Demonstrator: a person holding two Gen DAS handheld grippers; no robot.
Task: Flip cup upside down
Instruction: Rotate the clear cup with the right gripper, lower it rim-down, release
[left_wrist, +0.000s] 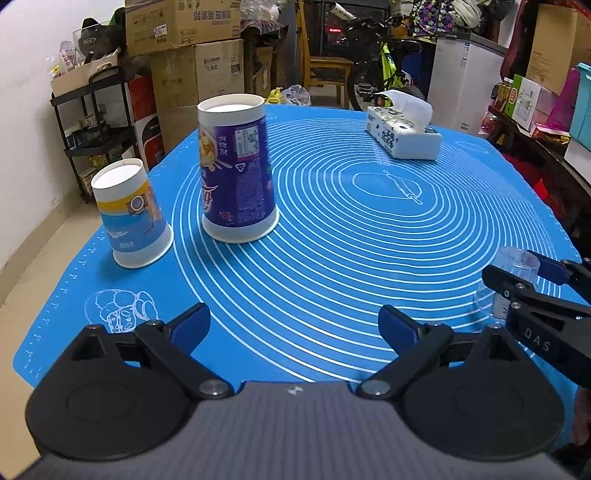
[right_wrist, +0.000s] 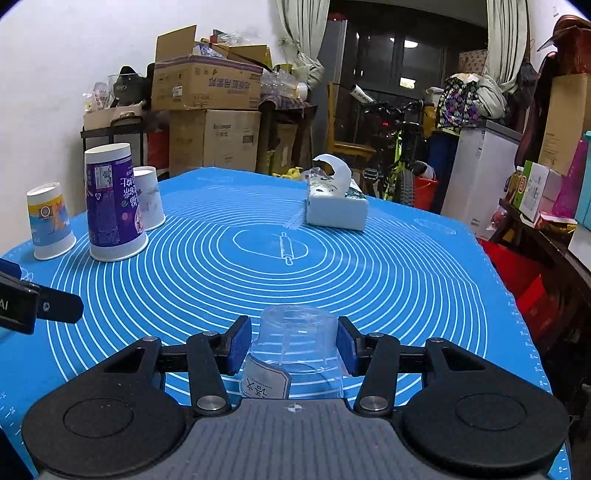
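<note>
Nearest the right wrist camera, the right gripper (right_wrist: 294, 345) has its blue-padded fingers (right_wrist: 240, 343) on either side of a clear plastic cup (right_wrist: 295, 350), base up and mouth down on the blue mat (right_wrist: 406, 277); the pads seem to touch its walls, though the transparent plastic makes that uncertain. Off to the side, the left gripper (left_wrist: 293, 326) is spread wide, holding nothing. Farther off, a purple paper cup (right_wrist: 112, 210), an orange-and-blue paper cup (right_wrist: 50, 225) and a white paper cup (right_wrist: 147, 197) stand inverted. Beyond lies a tissue pack (right_wrist: 336, 203).
</note>
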